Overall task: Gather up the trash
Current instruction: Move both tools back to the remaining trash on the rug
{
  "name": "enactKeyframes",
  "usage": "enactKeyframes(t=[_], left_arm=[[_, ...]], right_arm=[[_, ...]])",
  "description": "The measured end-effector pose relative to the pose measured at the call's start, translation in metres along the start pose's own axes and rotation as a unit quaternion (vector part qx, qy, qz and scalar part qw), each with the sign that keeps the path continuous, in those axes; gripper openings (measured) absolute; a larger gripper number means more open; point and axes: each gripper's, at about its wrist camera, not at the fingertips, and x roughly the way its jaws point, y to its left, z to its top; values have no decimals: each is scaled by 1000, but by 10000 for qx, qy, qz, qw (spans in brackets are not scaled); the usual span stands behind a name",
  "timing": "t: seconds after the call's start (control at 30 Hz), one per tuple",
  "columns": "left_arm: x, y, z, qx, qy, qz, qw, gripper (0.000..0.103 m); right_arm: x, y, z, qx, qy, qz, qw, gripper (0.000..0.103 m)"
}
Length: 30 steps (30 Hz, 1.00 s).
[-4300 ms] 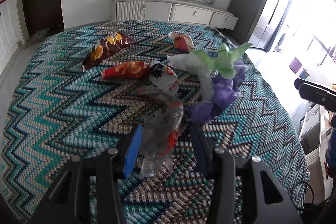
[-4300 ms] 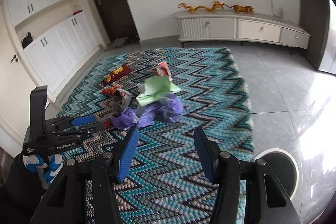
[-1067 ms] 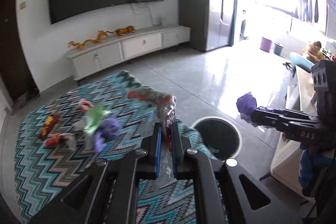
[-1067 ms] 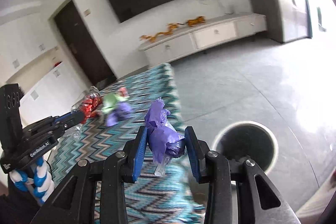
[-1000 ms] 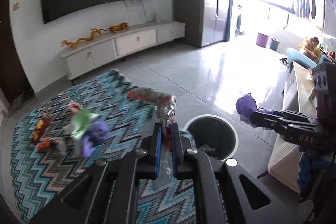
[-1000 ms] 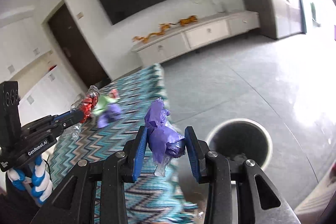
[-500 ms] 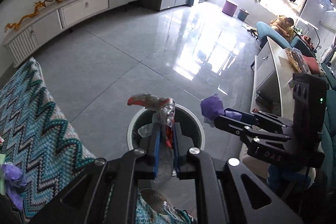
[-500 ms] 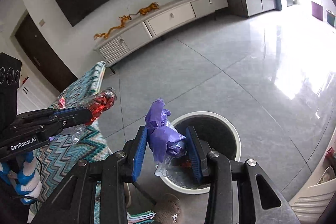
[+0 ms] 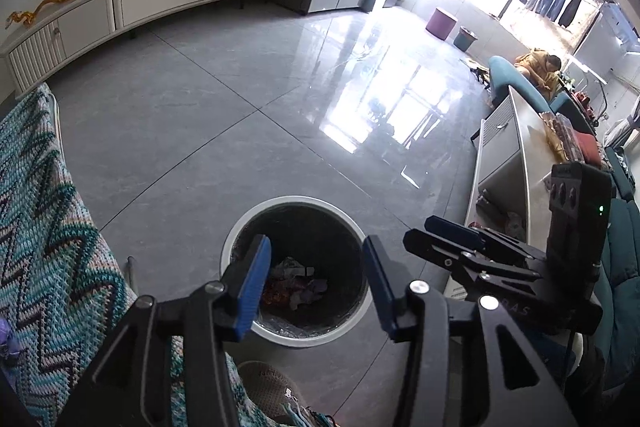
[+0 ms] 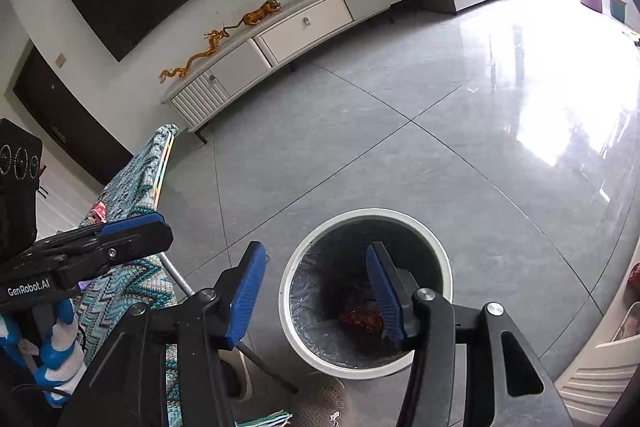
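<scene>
A round white-rimmed trash bin (image 9: 240, 231) stands on the grey tile floor, with wrappers and purple plastic (image 9: 296, 285) lying in its bottom. My left gripper (image 9: 314, 279) is open and empty, right above the bin. My right gripper (image 10: 316, 291) is open and empty, above the bin's (image 10: 440, 251) left side; red trash (image 10: 360, 315) shows inside. The right gripper also shows in the left wrist view (image 9: 452, 243), just right of the bin. The left gripper shows in the right wrist view (image 10: 132, 231), over the rug edge.
The zigzag-patterned teal cover (image 9: 44, 227) lies left of the bin, with a purple scrap (image 9: 6, 339) at its edge. A white TV cabinet (image 10: 288, 31) lines the far wall. A low white table (image 9: 516, 155) stands to the right. A slipper (image 9: 272, 391) lies below the bin.
Both grippers have opened over the bin. The crumpled plastic bottle has left the left gripper and the purple bag has left the right one; both grippers are empty now.
</scene>
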Motion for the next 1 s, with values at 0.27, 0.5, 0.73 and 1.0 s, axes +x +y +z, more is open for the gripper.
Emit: enactKeyframes(t=[0.27, 0.5, 0.73, 1.0], left_arm=[[-64, -18, -19, 147, -524, -18, 9985, 46], [-144, -12, -35, 87, -1151, 90, 9933, 46], [-226, 20, -65, -253, -1871, 573, 9803, 48], [-313, 64, -109, -700, -2530, 1331, 9557, 58]], right_arm=[[-58, 32, 5, -130, -565, 128, 9982, 52], [-105, 82, 6, -502, -969, 315, 9935, 55], [-140, 151, 1, -1120, -1203, 593, 9846, 58], [-167, 221, -11, -1761, -1376, 949, 9701, 60]])
